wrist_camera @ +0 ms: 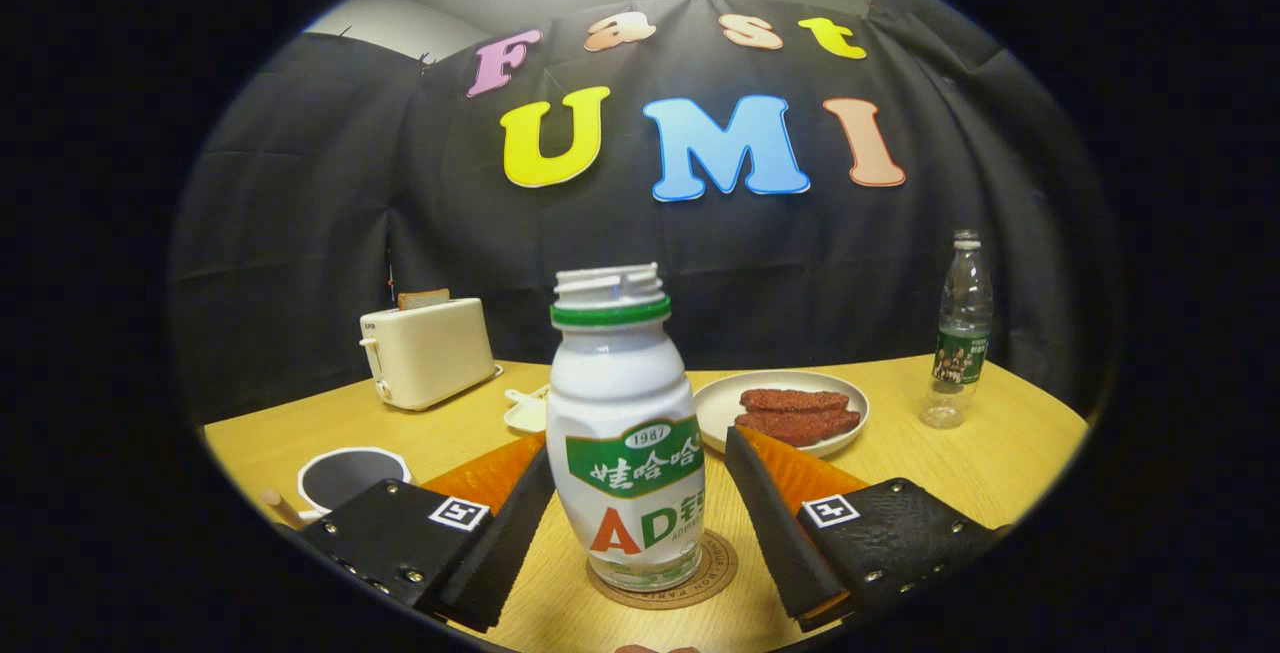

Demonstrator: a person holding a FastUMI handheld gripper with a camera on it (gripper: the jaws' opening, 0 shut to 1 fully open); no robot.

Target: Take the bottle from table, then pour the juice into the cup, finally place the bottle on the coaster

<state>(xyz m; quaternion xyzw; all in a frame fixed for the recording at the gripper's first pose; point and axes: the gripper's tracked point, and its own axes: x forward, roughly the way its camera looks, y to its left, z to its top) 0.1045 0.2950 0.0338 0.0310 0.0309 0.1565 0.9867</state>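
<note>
A white bottle (625, 433) with a green neck ring and an uncapped mouth stands upright on a round cork coaster (668, 573). It sits between the two fingers of my gripper (640, 523). The left finger (510, 533) nearly touches the bottle's side, while a clear gap separates the right finger (775, 523) from it, so the gripper is open. A white cup (345, 478) with a dark inside stands just left of the left finger; whether it holds any liquid cannot be made out.
On the wooden table (1000, 463), a cream toaster (425, 351) with a slice of bread stands at the back left. A plate (785, 408) with brown strips lies beyond the right finger. A clear water bottle (962, 333) stands far right. A small white dish (527, 411) lies behind the bottle.
</note>
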